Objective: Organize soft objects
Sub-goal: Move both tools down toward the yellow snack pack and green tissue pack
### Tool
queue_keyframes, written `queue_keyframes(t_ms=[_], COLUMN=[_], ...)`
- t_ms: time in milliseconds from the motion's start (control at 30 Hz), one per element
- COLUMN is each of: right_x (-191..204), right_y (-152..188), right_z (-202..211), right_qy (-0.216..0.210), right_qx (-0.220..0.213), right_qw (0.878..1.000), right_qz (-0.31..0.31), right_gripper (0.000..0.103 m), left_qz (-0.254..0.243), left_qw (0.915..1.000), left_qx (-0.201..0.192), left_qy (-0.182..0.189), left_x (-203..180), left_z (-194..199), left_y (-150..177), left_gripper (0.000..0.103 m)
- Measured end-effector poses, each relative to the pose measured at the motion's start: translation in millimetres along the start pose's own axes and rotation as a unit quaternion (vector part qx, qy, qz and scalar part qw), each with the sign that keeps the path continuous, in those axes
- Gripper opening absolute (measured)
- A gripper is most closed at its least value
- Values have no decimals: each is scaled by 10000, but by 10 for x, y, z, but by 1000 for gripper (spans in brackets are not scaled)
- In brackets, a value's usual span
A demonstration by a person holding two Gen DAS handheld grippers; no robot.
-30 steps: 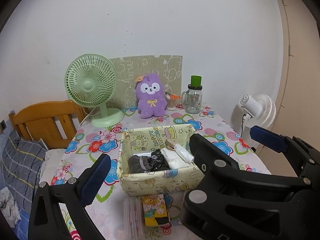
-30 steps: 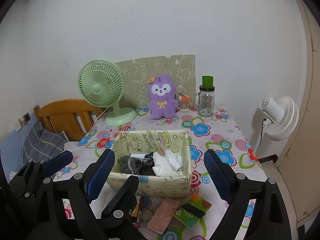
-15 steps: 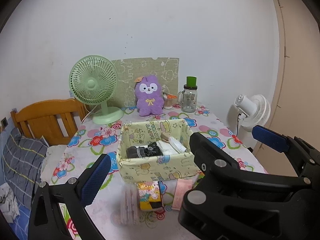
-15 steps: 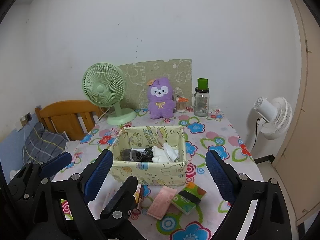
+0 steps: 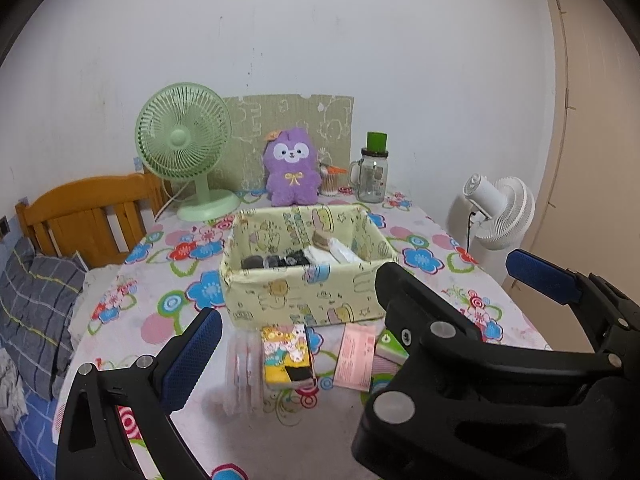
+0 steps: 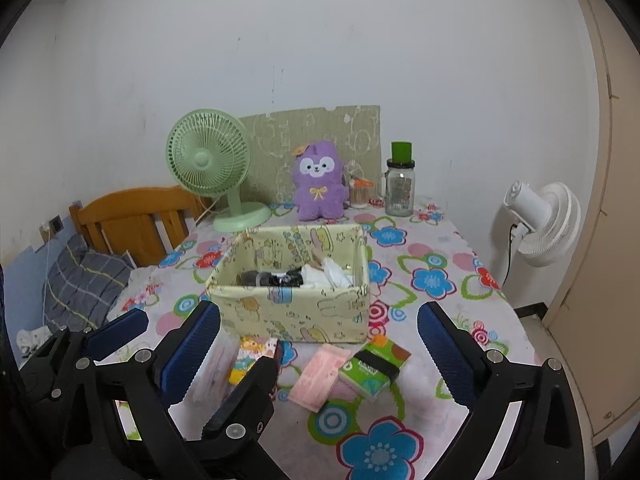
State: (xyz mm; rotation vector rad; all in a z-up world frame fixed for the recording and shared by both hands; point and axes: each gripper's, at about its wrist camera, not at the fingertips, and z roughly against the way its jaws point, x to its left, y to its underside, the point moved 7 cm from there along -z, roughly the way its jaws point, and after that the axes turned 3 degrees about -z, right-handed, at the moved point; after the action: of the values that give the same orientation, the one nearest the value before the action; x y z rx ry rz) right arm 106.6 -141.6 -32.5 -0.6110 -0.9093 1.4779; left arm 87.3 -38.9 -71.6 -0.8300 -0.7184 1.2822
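A pale yellow fabric basket [image 5: 304,300] [image 6: 292,312] stands mid-table and holds dark and white soft items [image 6: 308,276]. In front of it lie a yellow cartoon tissue pack [image 5: 286,354] [image 6: 250,358], a pink pack [image 5: 356,356] [image 6: 320,376], a green tissue pack [image 6: 374,366] and a clear pack [image 5: 240,376]. A purple plush [image 5: 292,172] [image 6: 318,180] sits at the back. My left gripper [image 5: 360,308] is open and empty, near the table's front. My right gripper [image 6: 320,354] is open and empty, above the packs.
A green desk fan [image 5: 184,148] and a glass jar with green lid [image 5: 374,174] stand at the back. A white floor fan [image 6: 540,216] is right of the floral table [image 6: 432,280]. A wooden headboard [image 5: 88,212] and bedding are at the left.
Both grippers have pulled back from the basket toward the table's front edge, so the packs in front of it now show fully. Both stay open and empty.
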Motion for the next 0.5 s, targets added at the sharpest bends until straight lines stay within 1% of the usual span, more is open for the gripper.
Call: queue_keyframes(t_ms=[200,500], right_x=[-29,-63], right_y=[178,394], right_z=[-146,-470], right_qy=[-19,-125], right_qx=[130,395], right_qw=[9999,9991], right_qz=[-41,-129], right_gripper=[100,100], left_qz=[24,145], left_qw=[9999,9987], left_qx=[129,479], left_qy=[-2,-61], left_x=[13,113], left_z=[-140,-445], left_y=[171,438], left_gripper=[103,103])
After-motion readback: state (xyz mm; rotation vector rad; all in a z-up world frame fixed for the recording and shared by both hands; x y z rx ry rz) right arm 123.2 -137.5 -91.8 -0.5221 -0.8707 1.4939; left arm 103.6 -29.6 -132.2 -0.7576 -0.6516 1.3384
